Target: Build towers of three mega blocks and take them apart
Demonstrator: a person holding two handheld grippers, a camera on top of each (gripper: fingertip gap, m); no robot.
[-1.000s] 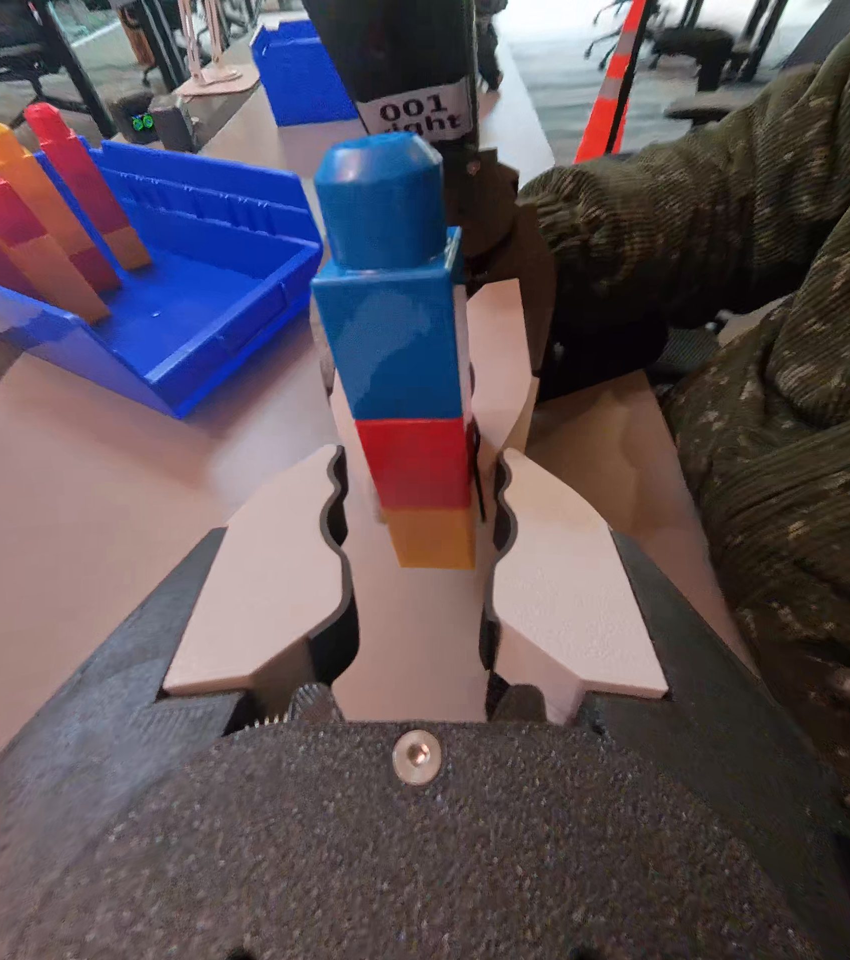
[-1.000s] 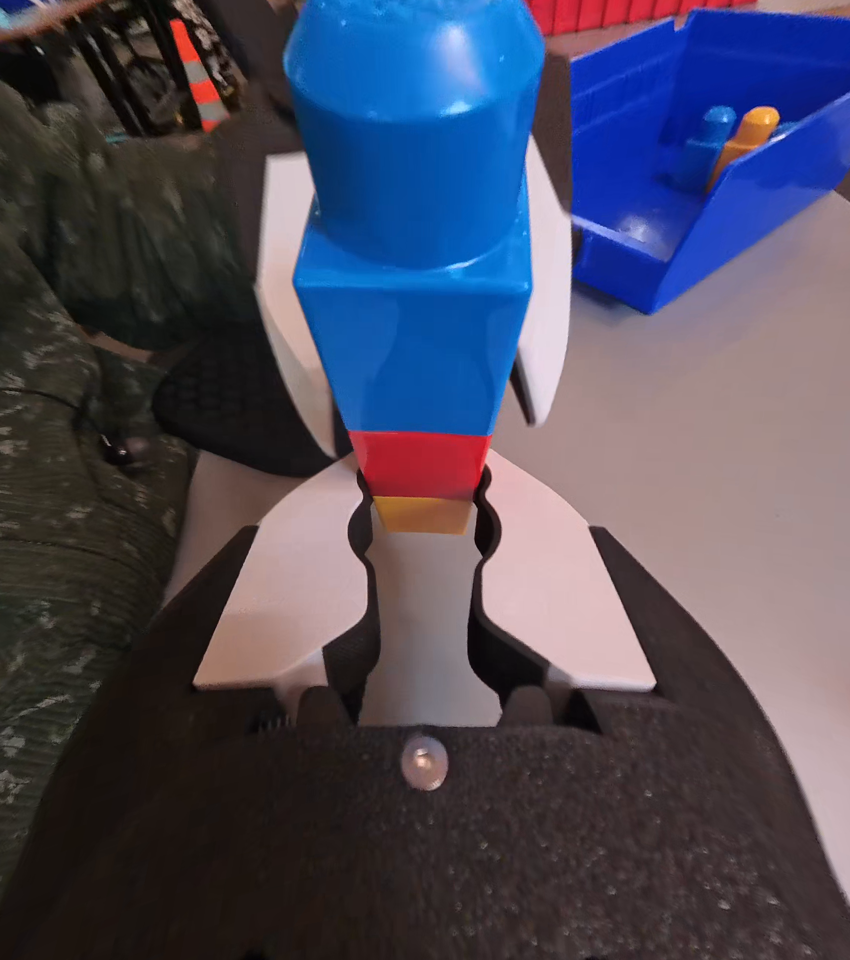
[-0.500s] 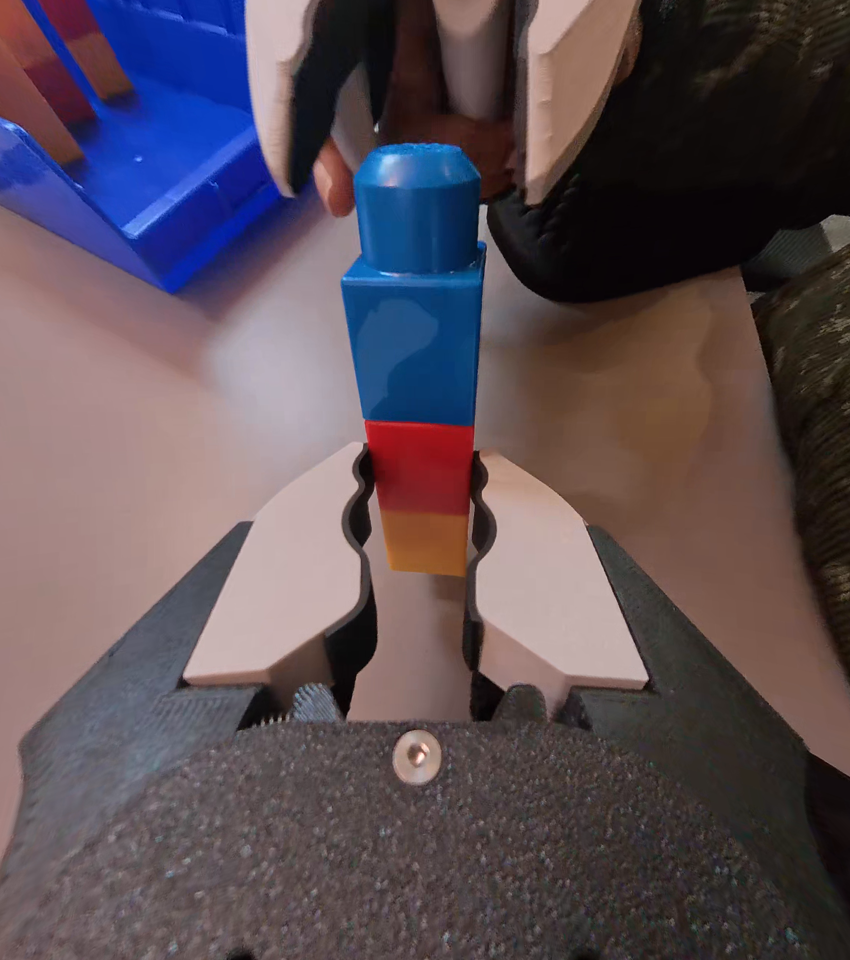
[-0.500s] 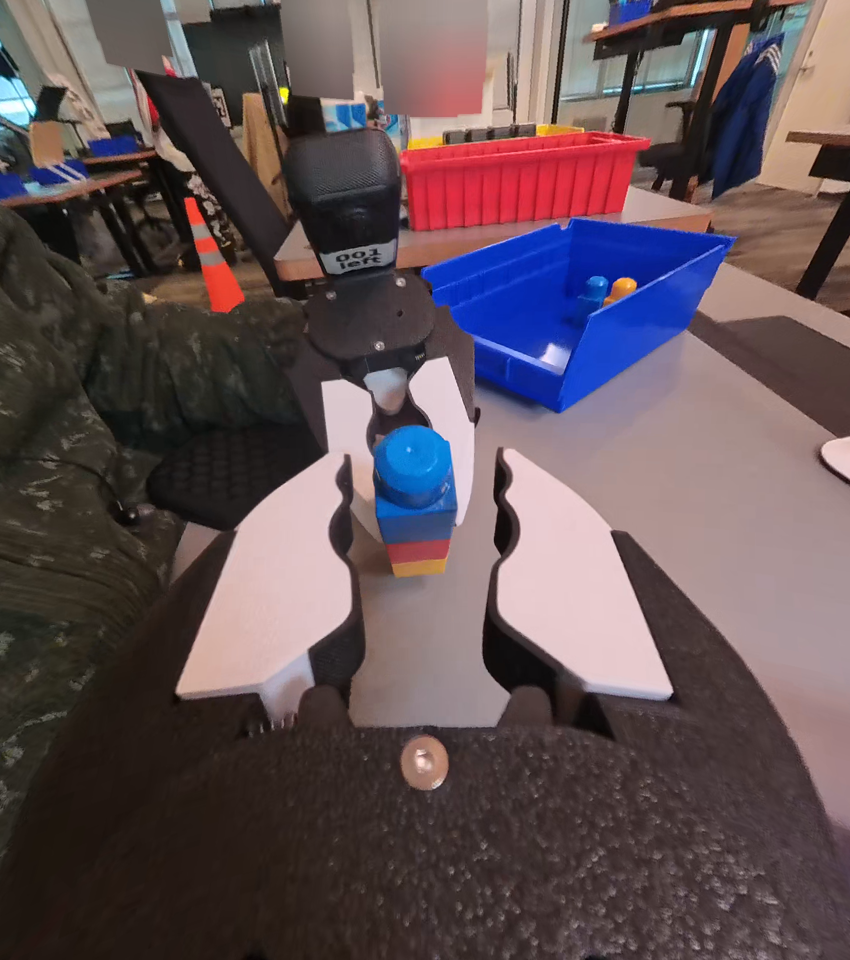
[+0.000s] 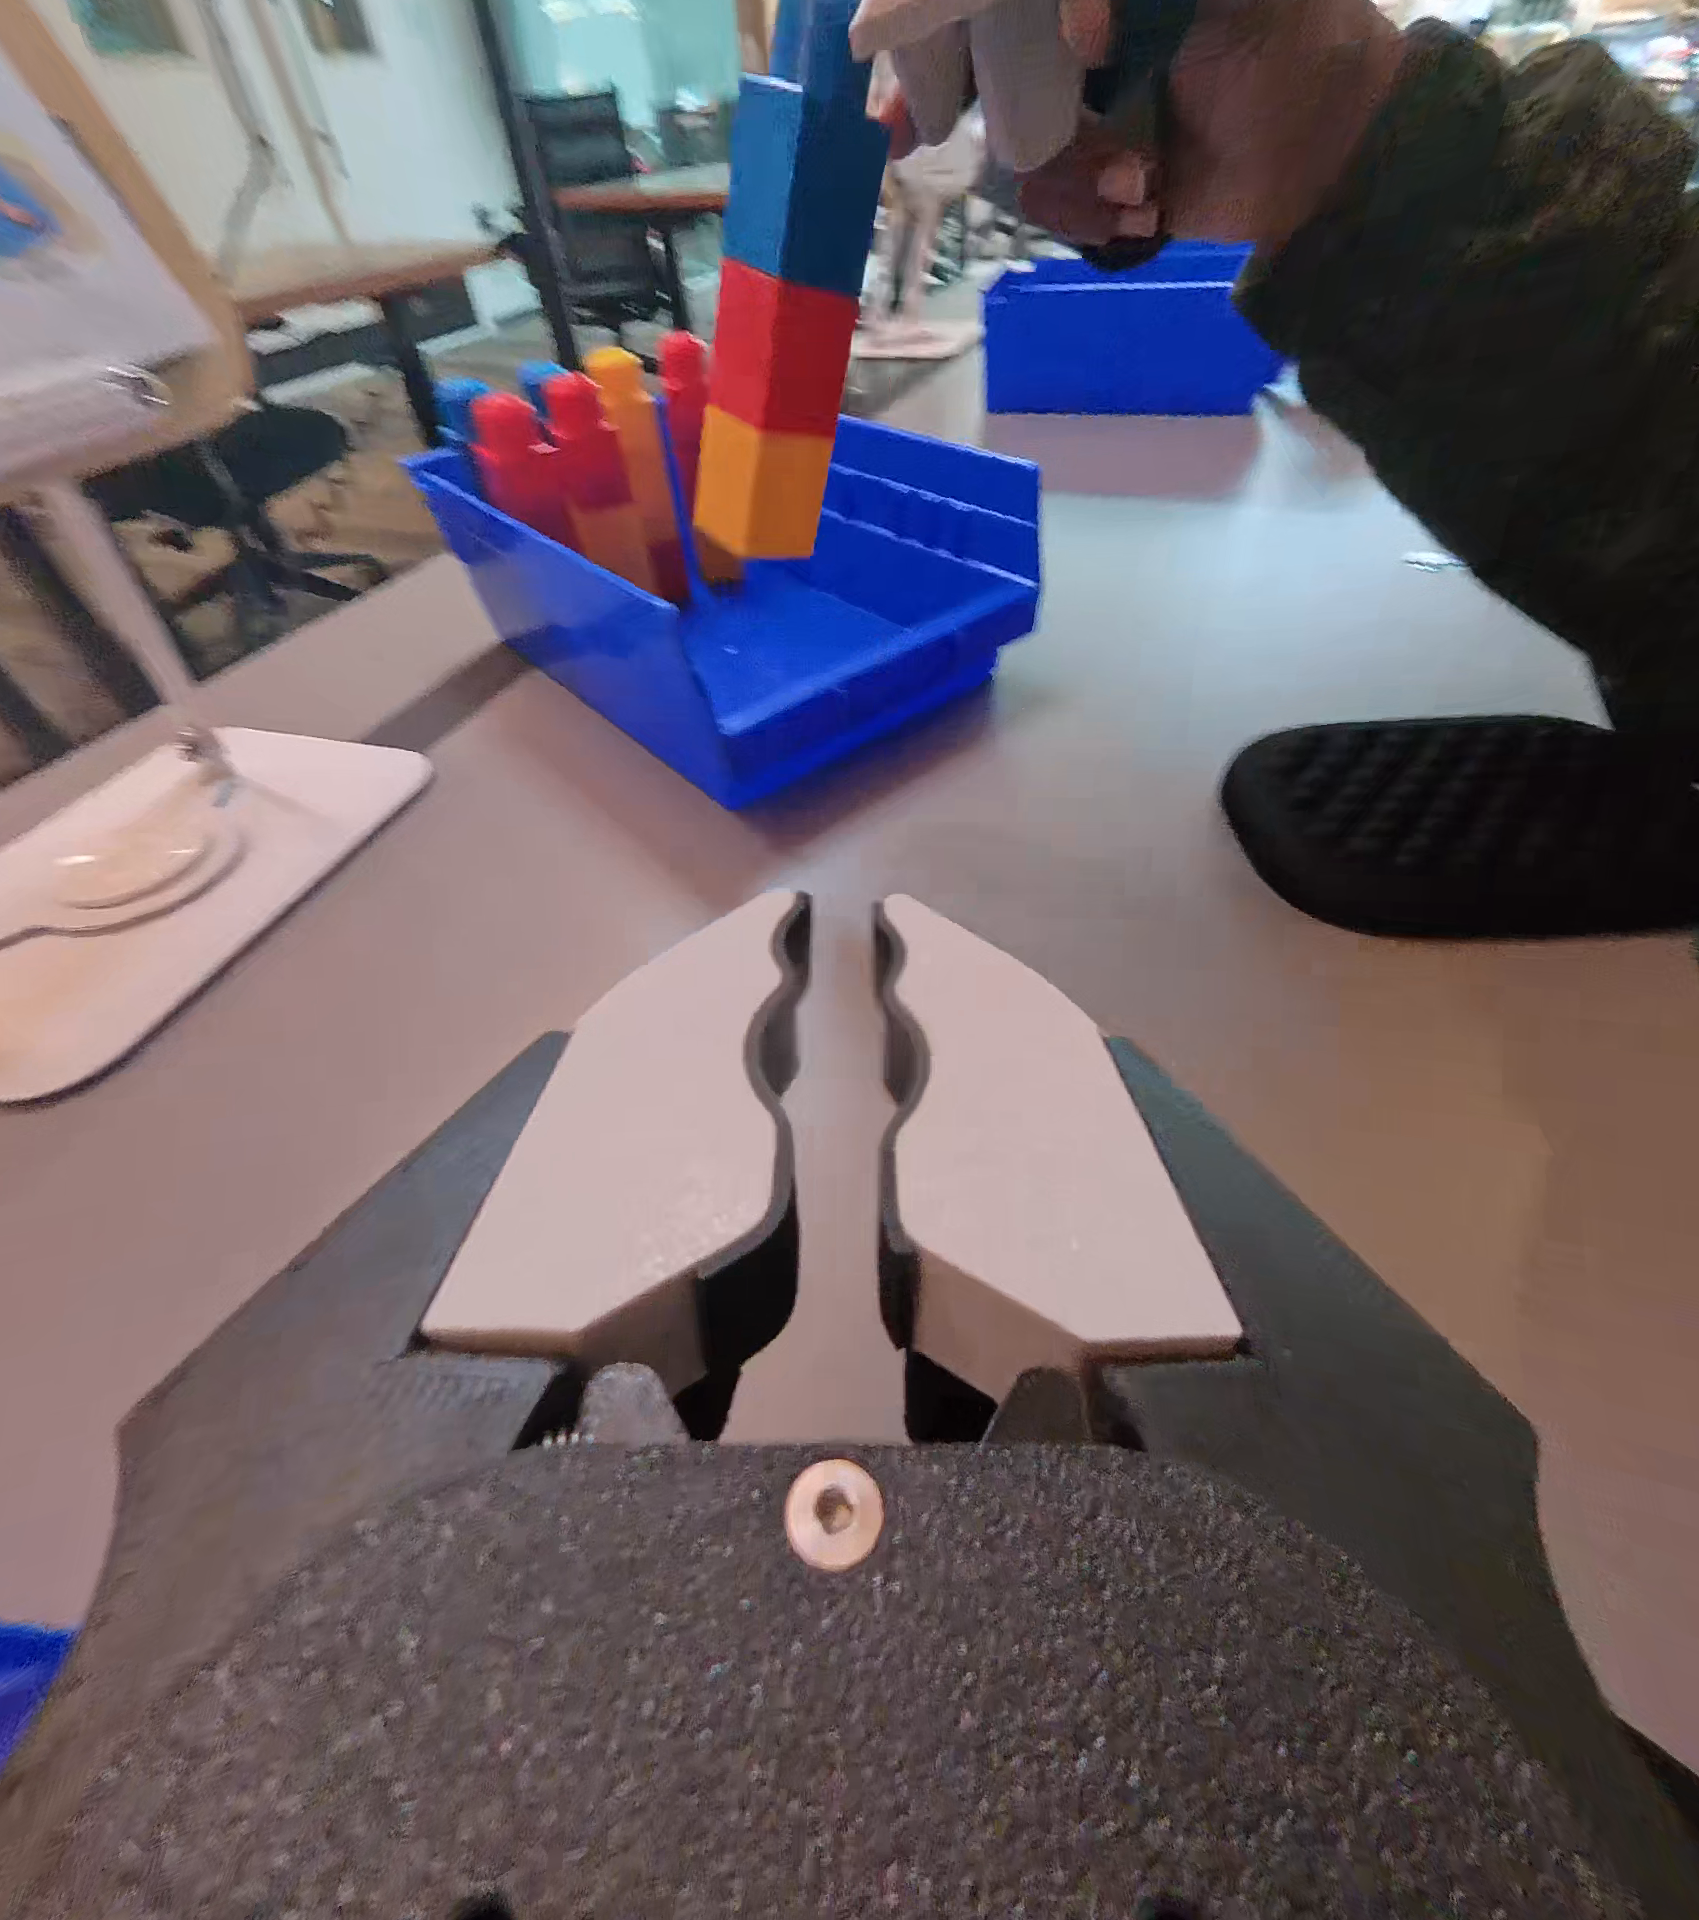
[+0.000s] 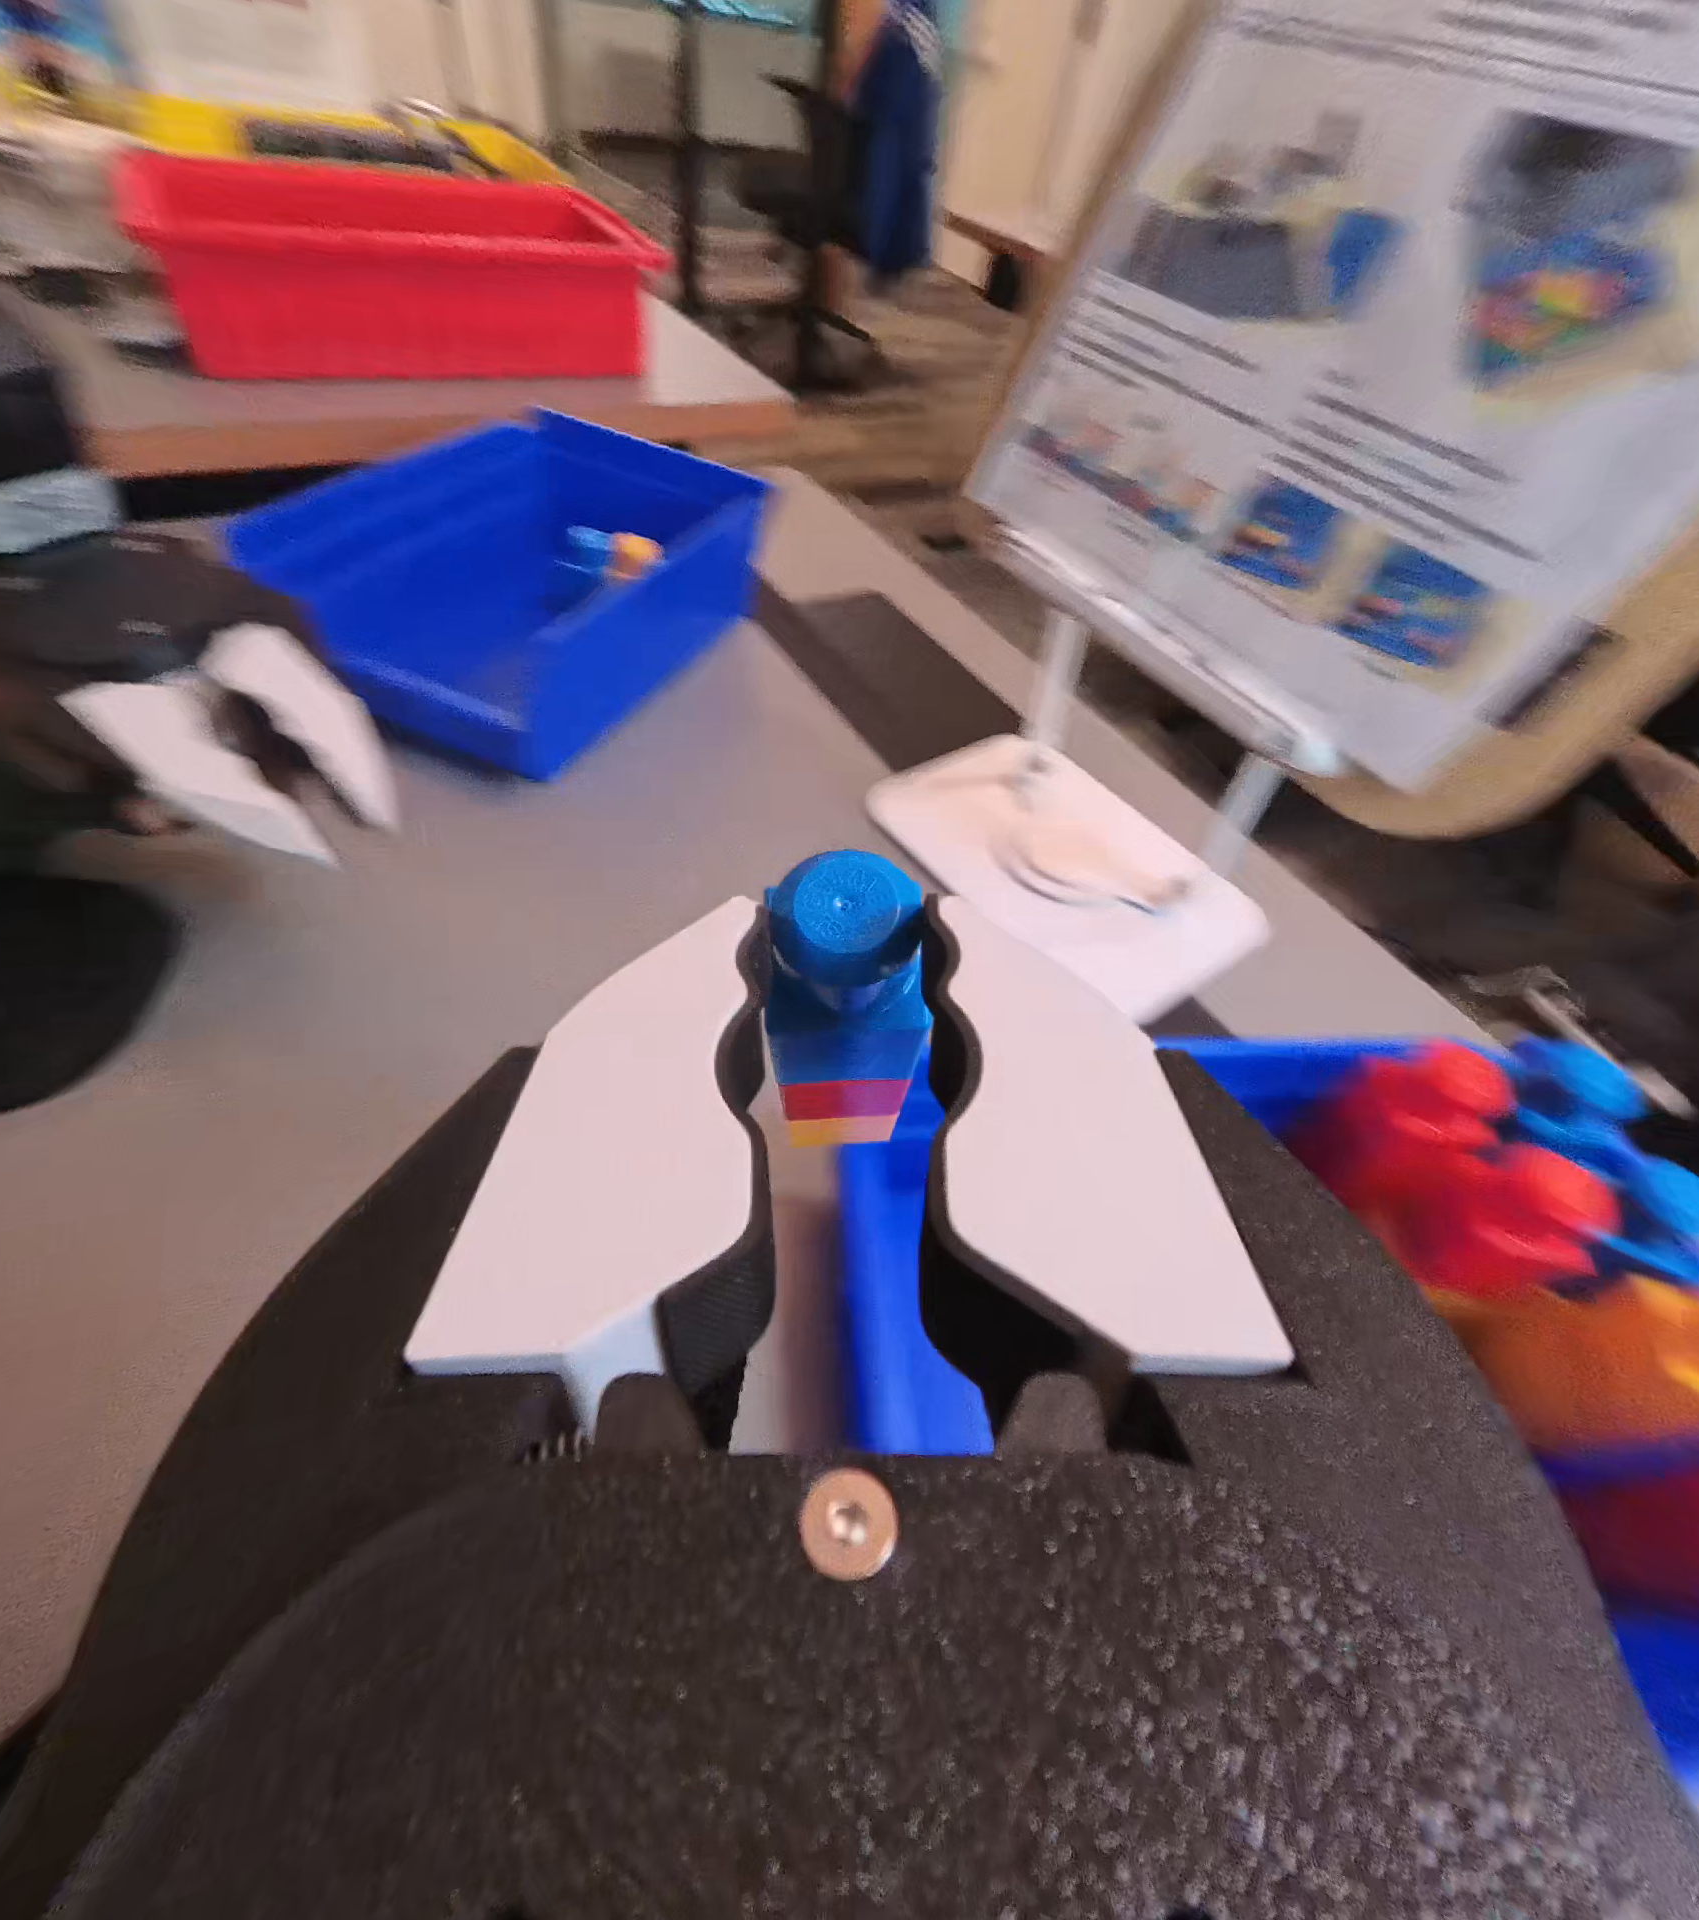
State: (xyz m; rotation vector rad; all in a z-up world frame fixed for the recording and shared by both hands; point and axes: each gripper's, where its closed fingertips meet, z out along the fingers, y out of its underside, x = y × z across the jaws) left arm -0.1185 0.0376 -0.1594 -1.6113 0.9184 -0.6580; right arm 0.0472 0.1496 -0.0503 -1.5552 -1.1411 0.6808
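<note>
One tower [image 5: 785, 312] of three blocks, blue over red over orange, hangs in the air above the near blue bin [image 5: 824, 665]; its blue top block, with a round stud, is clamped between the fingers of the right gripper [image 6: 843, 966], which grips it at the stud end while the red and orange blocks stick out beyond. In the left wrist view the tower is tilted slightly, and its orange base sits over the bin's open interior without touching it. That bin holds several more towers [image 5: 596, 468] of red, orange and blue blocks standing against its far wall; their exact count cannot be told. The left gripper [image 5: 840, 925] is empty, its jaws drawn to a narrow gap, low over the grey table [image 5: 1188, 1039]. Three blue bins show in all: a second [image 6: 512, 613] holds a blue and an orange block, and a third [image 5: 1125, 332] stands farther back. One red bin [image 6: 388, 281] sits on another table, and one sign stand [image 6: 1073, 894] on a white base stands beside the work area.
</note>
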